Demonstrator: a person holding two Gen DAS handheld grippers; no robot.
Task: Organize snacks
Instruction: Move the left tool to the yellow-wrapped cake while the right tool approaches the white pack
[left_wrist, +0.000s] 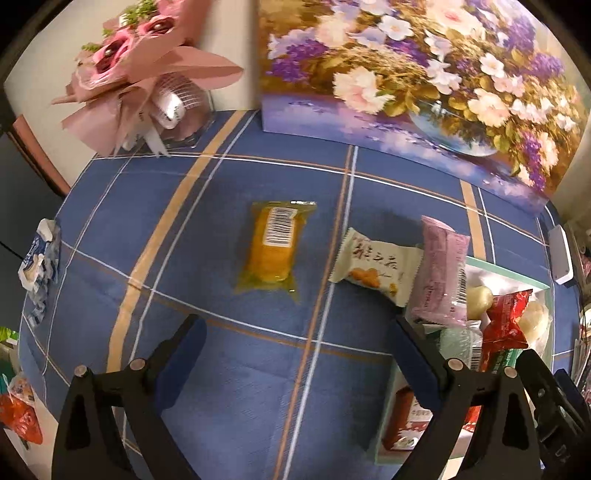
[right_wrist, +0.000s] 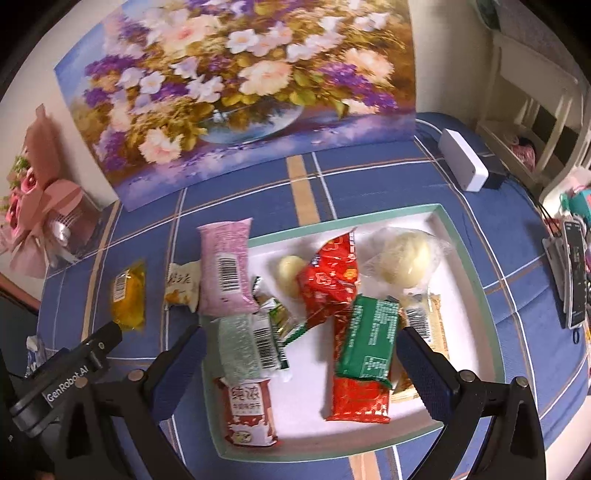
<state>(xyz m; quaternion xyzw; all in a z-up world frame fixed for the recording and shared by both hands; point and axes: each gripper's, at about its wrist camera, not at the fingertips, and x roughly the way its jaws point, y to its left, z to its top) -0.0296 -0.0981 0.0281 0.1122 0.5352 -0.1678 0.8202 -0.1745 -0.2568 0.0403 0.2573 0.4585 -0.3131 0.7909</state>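
Snacks in crinkly wrappers lie partly inside a shallow white tray with a mint-green rim (right_wrist: 465, 254) and partly on the blue plaid cloth of the tabletop (left_wrist: 207, 236). The left tool (left_wrist: 295, 354) hangs with its dark blue pads spread wide and nothing between them; ahead of it, well apart, lies a clear packet holding a yellow-orange cake (left_wrist: 271, 247), barcode up. Ahead and to its right sits a white packet printed with golden pastries (left_wrist: 373, 266), touching a pink speckled packet (left_wrist: 441, 266) that leans over the tray's edge. The right tool (right_wrist: 303, 363) is also spread wide and empty, hovering over the tray. Between and below its pads lie a pale green speckled packet (right_wrist: 240, 347), a red milk-biscuit packet (right_wrist: 249, 413), a dark green packet (right_wrist: 369, 339) on top of a red foil packet (right_wrist: 358, 398). Farther ahead rest another red packet (right_wrist: 328, 277) and a round pale bun in clear film (right_wrist: 404, 262). A flower painting (right_wrist: 236, 92) stands beyond both tools.
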